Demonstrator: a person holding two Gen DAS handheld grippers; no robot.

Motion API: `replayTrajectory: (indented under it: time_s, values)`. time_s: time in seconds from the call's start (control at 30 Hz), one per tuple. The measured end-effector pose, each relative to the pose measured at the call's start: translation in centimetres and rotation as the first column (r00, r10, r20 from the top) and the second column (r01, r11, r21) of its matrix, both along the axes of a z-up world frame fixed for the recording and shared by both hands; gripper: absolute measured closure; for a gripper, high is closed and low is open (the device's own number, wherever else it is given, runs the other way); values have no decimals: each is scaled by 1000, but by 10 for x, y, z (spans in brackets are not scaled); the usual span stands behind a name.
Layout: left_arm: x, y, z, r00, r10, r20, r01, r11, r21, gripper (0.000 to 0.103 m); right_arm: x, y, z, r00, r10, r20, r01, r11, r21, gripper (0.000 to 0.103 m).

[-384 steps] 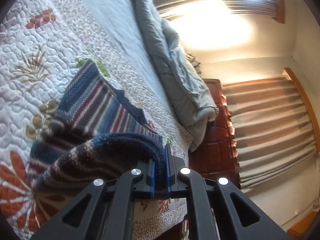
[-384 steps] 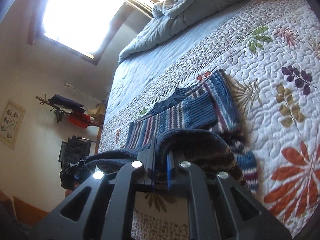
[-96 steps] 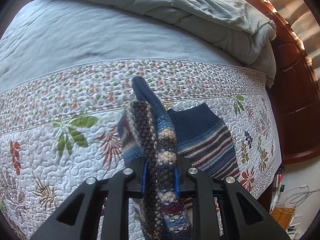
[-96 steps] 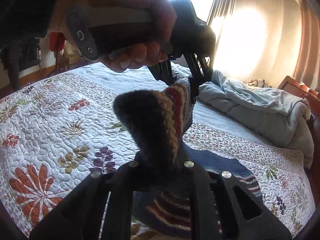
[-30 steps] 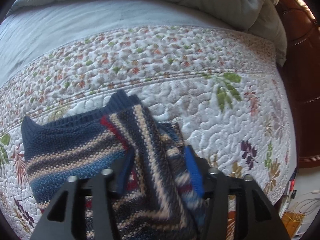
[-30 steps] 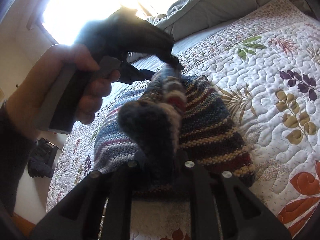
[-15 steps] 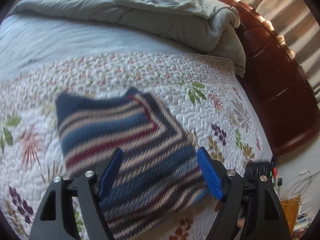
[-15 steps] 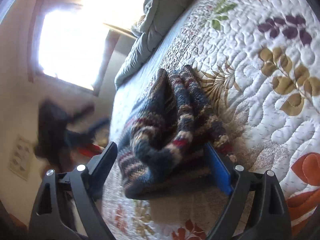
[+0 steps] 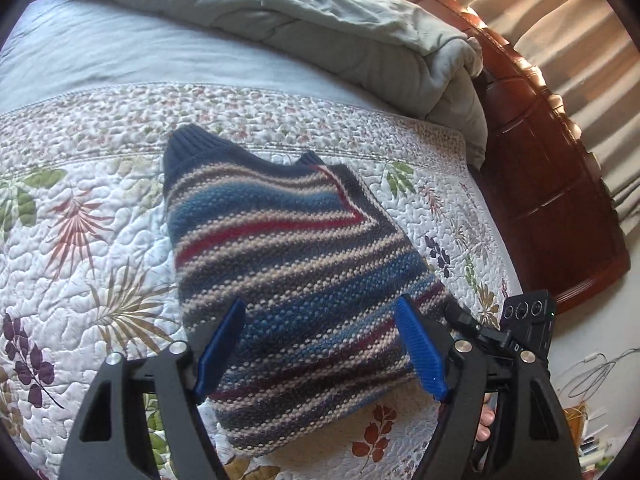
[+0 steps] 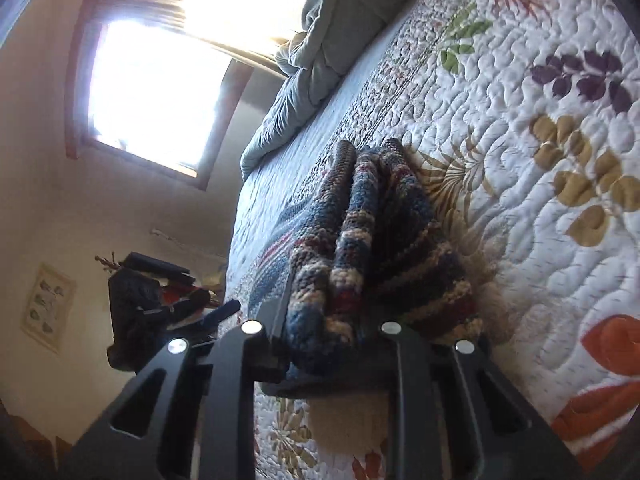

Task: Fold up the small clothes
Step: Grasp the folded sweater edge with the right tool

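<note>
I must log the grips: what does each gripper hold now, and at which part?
The right gripper is closing on the thick folded edge of the striped sweater. The left gripper is open and holds nothing.

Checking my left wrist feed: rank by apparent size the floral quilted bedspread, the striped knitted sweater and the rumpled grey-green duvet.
1. Floral quilted bedspread, largest.
2-3. Striped knitted sweater and rumpled grey-green duvet look alike; the sweater lies nearer the camera, so I won't rank them.

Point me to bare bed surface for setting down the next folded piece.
Open quilt lies left of the striped sweater, and plain blue sheet runs between the quilt's border and the bunched grey comforter. Right of the sweater it is tight: a narrow strip before the wooden footboard.
</note>
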State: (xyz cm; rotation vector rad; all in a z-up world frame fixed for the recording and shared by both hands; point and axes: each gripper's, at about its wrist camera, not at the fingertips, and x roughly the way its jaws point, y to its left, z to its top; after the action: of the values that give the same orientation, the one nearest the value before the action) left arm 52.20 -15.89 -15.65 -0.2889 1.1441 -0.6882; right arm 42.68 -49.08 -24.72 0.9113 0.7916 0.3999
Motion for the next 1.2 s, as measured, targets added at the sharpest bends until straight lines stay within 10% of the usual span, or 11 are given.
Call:
replayTrajectory:
  time_s: [0.23,0.43,0.83,0.87,0.97,1.2]
  values:
    - [-4,-7,-25,999,-34,-31,34,999,5,25,-13,-11,-24,996,-19,-87,13,998,-62,81]
    - [-6,-8,-34,999,-38,-13,38,999,-6,16,-12,-24,20,998,-56,-19,52,987,-154,44]
    - [-18,18,-27,998,-4,55,12,989,-144,16,161,18,8,973,150,-176,-185,962,-203,44]
    - [-17,18,-28,999,-6,54,14,989,-145,16,166,22,2,969,153,-196,-194,957,-215,45]
    - [-16,21,-29,998,-3,57,12,989,-149,16,169,28,-5,959,182,-217,-235,939,-252,93]
    - [-21,20,-18,996,-15,87,32,978,-206,16,153,3,38,992,103,-75,-124,920,-371,94]
